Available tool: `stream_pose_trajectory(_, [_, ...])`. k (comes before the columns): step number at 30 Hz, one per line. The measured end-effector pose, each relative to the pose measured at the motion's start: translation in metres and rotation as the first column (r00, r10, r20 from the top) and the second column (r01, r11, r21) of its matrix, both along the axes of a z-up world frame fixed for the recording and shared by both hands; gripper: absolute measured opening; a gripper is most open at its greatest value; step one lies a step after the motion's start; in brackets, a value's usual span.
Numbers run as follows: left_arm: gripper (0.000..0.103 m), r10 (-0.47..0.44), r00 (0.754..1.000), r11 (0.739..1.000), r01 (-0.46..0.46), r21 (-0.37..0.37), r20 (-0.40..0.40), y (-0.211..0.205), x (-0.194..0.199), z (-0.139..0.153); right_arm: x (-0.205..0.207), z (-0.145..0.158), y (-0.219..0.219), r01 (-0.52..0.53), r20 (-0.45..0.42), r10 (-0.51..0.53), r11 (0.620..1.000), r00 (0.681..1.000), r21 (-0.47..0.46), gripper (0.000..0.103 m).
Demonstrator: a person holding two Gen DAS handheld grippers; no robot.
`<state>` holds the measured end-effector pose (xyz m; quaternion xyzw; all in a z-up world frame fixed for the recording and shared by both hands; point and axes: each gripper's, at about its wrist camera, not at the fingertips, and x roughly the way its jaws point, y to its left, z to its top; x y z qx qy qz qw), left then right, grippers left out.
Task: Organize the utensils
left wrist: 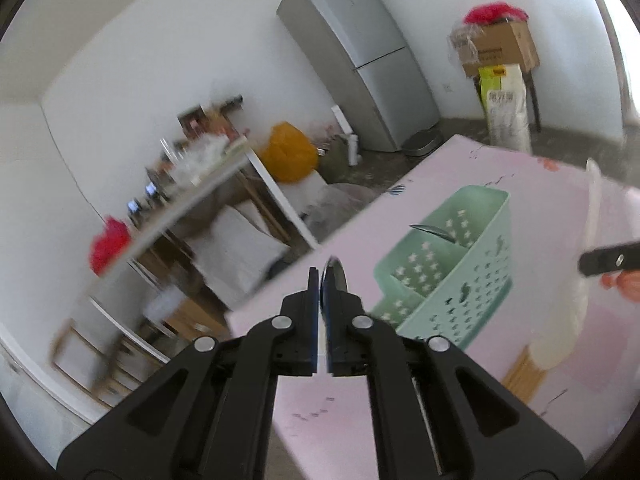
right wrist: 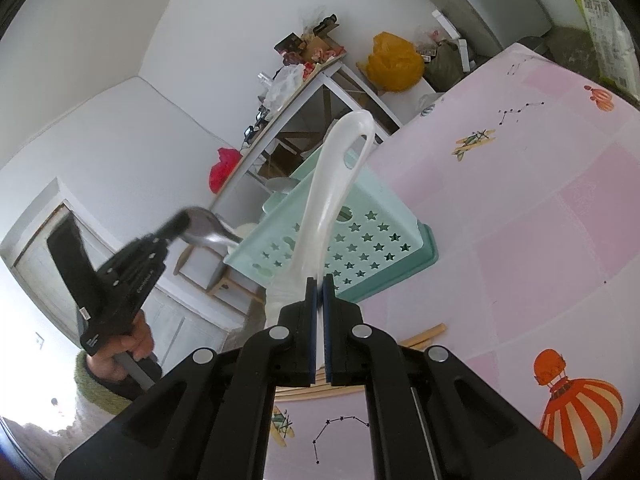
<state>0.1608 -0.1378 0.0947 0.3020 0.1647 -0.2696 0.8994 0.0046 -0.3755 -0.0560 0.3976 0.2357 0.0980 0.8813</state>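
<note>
Our left claw is pinched shut on a metal spoon, held in the air just left of the green basket. Our right claw is clamped on a white plastic utensil, its looped handle rising in front of the basket. Another spoon stands inside the basket. The basket sits on the pink bench; chopsticks lie near its base.

Utensils and caddy on pink tablecloth.
Mint green caddy, star-perforated, one metal spoon inside. A second metal spoon and a white plastic spatula are held aloft; wooden chopsticks lie flat nearby.
</note>
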Motion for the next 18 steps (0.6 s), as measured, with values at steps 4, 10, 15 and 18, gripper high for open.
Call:
stream_pose_trajectory(4, [0.016, 0.003, 0.998, 0.996, -0.008, -0.093, -0.055, 0.011, 0.007, 0.000, 0.002, -0.002, 0.000, -0.006, -0.005, 0.006, 1.000, 1.000, 0.011, 0.003])
stream_pose_trajectory(10, [0.024, 0.037, 0.995, 0.980, -0.054, -0.193, -0.090, 0.028, 0.006, 0.000, -0.002, 0.004, -0.001, 0.004, -0.002, -0.004, 1.000, 1.000, -0.016, 0.003])
stream_pose_trajectory(15, [0.025, 0.086, 0.983, 0.944, -0.132, -0.304, -0.159, 0.053, 0.000, -0.004, -0.013, 0.041, -0.001, 0.079, 0.049, -0.067, 0.956, 0.997, -0.283, 0.003])
stream_pose_trajectory(18, [0.025, 0.102, 0.973, 0.915, -0.174, -0.364, -0.208, 0.070, -0.007, -0.013, -0.015, 0.070, 0.008, 0.121, 0.086, -0.088, 0.825, 0.992, -0.551, 0.003])
